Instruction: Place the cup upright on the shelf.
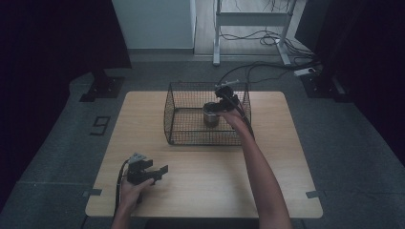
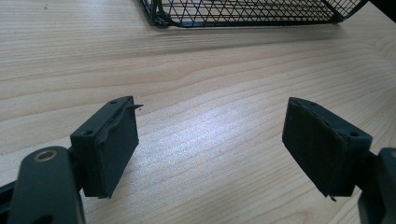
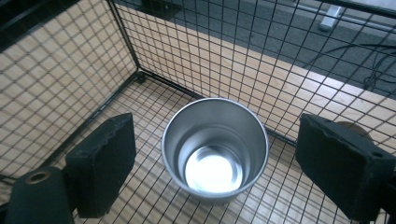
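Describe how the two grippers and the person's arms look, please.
Both grippers are black. The left gripper carries a grey three-cornered plate on top, and a black cable trails from it. Its fingers are blocky, with rough dark pads. The right gripper looks the same, with a cable along the arm. The forearms are bare, without sleeves.

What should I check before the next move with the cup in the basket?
1. Cup stands upright on the basket floor: ok.
2. Cup is empty inside: ok.
3. Right gripper jaws are open and off the cup, one on each side of it: ok.
4. Basket stands flat on the table, inside its edges: ok.
5. Left gripper is open, holds nothing and is well apart from the basket: ok.
6. Right gripper's cable is free of the basket wall: cannot tell.
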Demonstrator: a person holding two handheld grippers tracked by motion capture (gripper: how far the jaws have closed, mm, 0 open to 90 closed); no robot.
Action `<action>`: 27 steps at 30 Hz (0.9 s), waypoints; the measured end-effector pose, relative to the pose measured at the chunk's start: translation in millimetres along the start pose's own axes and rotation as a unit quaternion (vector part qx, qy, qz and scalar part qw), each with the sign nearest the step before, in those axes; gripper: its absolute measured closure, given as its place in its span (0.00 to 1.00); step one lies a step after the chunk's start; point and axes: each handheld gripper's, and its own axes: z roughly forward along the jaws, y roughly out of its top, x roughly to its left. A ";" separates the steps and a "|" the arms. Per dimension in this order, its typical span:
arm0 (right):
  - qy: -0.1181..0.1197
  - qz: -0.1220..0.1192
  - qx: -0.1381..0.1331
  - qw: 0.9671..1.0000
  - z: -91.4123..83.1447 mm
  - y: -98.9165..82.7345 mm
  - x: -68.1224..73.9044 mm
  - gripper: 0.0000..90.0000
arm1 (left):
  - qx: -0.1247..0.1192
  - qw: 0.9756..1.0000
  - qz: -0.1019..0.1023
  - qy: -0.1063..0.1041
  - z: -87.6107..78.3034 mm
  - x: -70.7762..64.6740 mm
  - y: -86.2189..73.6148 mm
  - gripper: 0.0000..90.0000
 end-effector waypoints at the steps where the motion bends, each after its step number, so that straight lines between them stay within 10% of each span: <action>1: 0.005 0.001 -0.006 1.000 -6.8 -1.9 0.6 0.15 | -0.001 1.000 0.000 -0.001 0.0 -0.5 0.1 0.21; 27: 0.042 -0.015 -0.082 0.996 -102.2 -54.3 12.0 0.22 | 0.000 1.000 0.005 0.008 -2.3 -1.1 0.1 0.21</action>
